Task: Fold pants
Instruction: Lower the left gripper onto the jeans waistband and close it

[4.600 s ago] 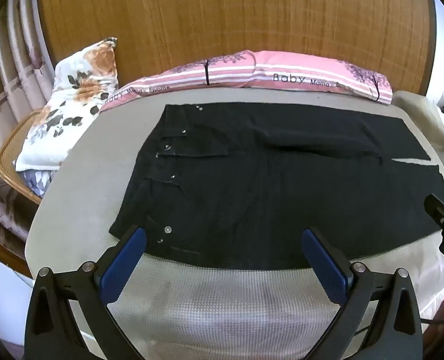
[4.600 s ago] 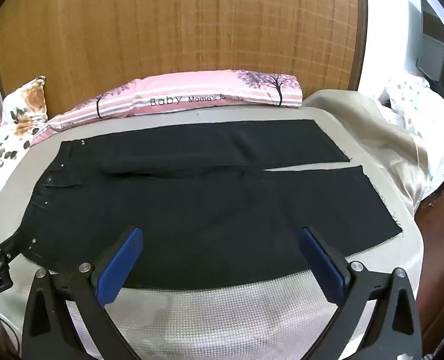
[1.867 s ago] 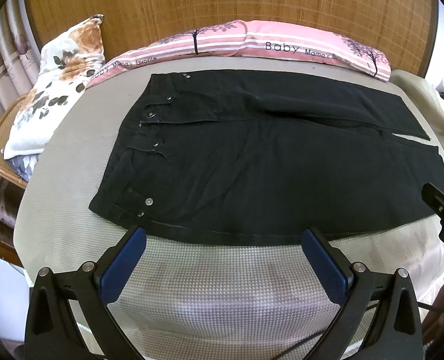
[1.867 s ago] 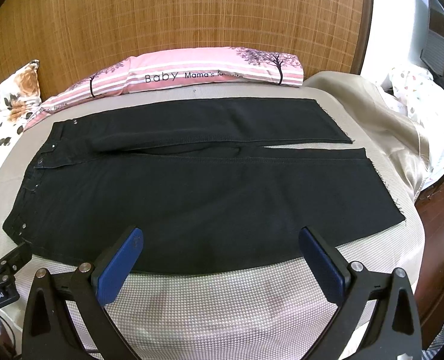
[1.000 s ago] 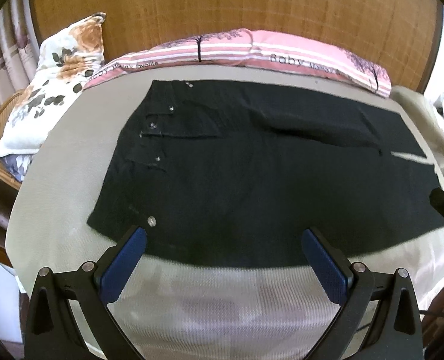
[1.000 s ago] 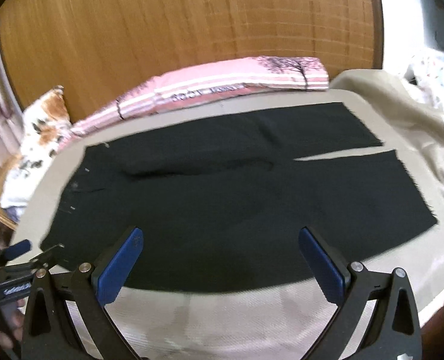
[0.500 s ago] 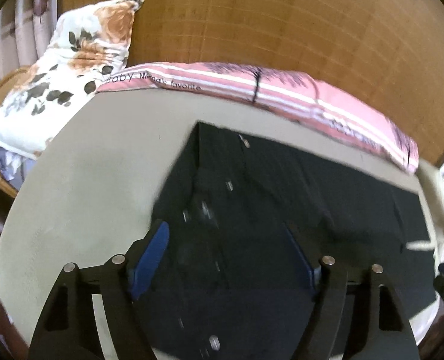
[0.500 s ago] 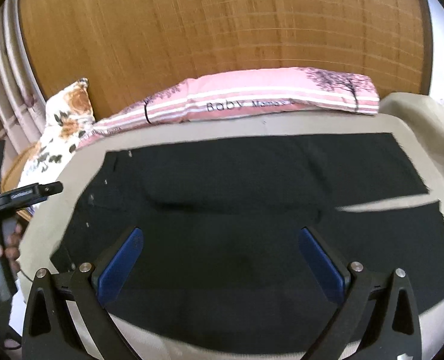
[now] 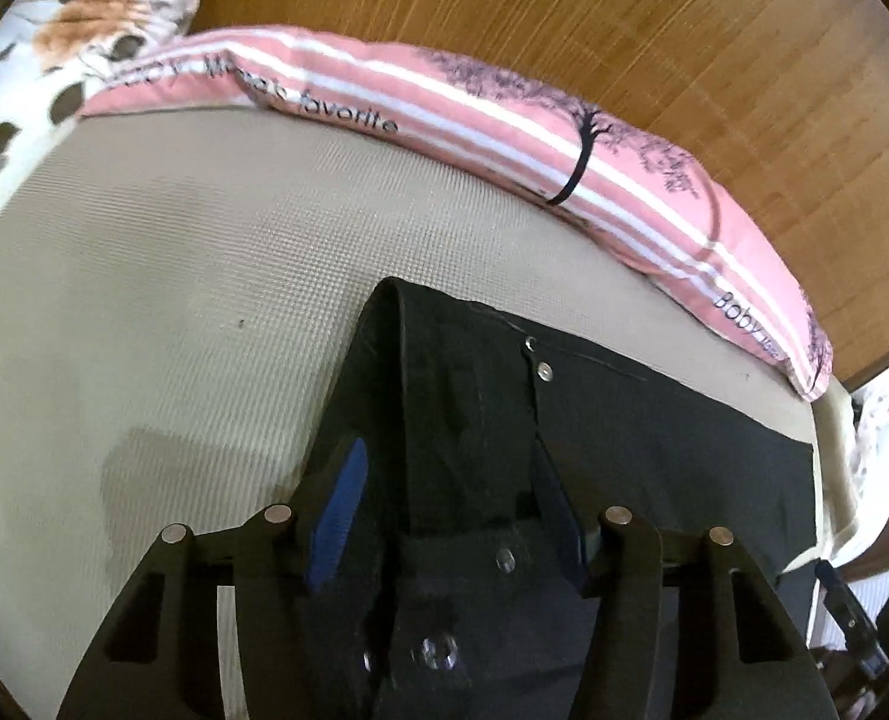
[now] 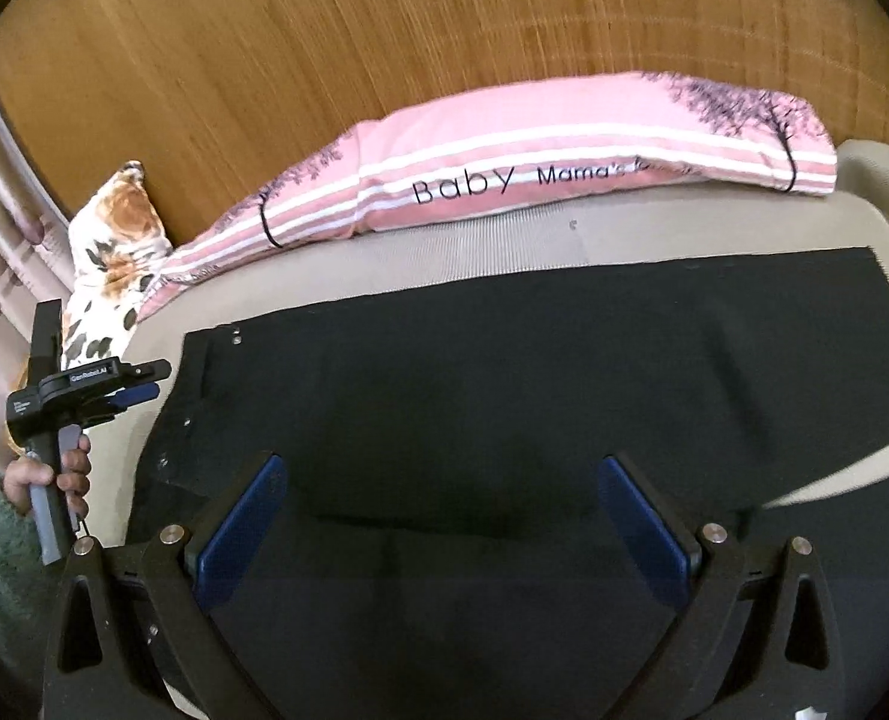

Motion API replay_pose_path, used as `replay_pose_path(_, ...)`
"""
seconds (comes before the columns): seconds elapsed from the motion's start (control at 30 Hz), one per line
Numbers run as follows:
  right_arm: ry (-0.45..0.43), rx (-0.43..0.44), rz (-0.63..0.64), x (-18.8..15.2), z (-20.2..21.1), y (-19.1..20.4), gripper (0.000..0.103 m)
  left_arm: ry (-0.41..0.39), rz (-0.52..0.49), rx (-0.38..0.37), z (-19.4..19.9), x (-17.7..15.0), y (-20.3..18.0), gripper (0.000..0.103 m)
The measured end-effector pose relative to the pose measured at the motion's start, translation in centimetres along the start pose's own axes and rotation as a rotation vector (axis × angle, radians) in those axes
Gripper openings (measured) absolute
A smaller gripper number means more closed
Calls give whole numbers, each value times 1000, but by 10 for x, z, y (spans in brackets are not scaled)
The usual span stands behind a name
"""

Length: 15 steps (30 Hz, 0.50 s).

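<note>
Bare bed surface (image 9: 162,312) lies open to the left of the pants (image 10: 504,390) waistband and in a strip along their far edge. That strip is closed off behind by the pink striped pillow (image 10: 534,144) against the wooden headboard (image 10: 384,18), with a floral pillow (image 10: 114,240) blocking the far-left corner.

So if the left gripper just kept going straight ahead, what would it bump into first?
Most likely the pants: the left gripper hangs open right over their waistband end, fingers either side of the black cloth. Past that lie bare mattress and the pink pillow. How near the cloth is, I cannot tell.
</note>
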State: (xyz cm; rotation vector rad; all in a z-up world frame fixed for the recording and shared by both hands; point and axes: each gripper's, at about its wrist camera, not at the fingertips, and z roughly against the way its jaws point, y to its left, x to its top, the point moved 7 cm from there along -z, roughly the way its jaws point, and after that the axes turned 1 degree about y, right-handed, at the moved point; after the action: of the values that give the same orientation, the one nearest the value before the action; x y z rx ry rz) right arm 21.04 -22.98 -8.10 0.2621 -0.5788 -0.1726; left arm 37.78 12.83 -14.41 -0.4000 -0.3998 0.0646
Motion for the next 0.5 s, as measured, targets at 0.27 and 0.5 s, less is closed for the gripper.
replay_pose_path(0.27,45,-10,13,13,-40,-1,103,74,6,-70,-31,13,5,29)
replay_pose_path(0.5,63,-5,27,22,-62,-1,103,18,-152,-67,-26,17,-8,16)
